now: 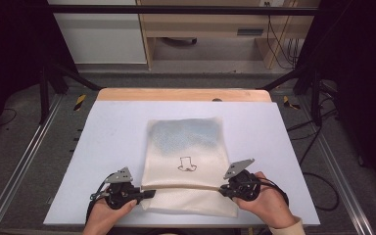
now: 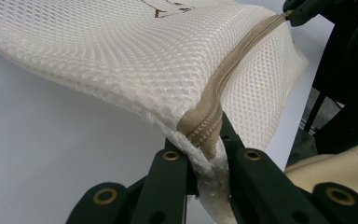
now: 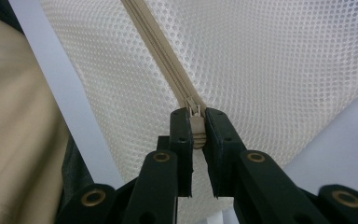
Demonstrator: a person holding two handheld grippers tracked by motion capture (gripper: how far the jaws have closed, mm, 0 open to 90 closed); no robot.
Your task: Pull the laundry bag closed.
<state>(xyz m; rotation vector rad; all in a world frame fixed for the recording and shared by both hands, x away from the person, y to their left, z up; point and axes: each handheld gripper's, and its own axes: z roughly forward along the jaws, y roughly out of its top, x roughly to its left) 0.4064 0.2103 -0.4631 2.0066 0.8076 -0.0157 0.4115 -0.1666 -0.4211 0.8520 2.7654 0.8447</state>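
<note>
Right gripper (image 3: 197,128) is pinching the zipper pull (image 3: 195,114); left gripper (image 2: 208,149) is clamping the mesh laundry bag (image 1: 186,161) at the zipper (image 2: 223,84) end. Advisable: keep the tape taut and draw the pull straight along it.

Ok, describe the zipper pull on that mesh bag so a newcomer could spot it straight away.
Start at the pale lavender-grey table top and find the cream mesh laundry bag lying on it. A beige zipper crosses the bag near the person's edge. Follow it to the right gripper: the small beige zipper pull is the tab pinched between those black jaws.
</note>
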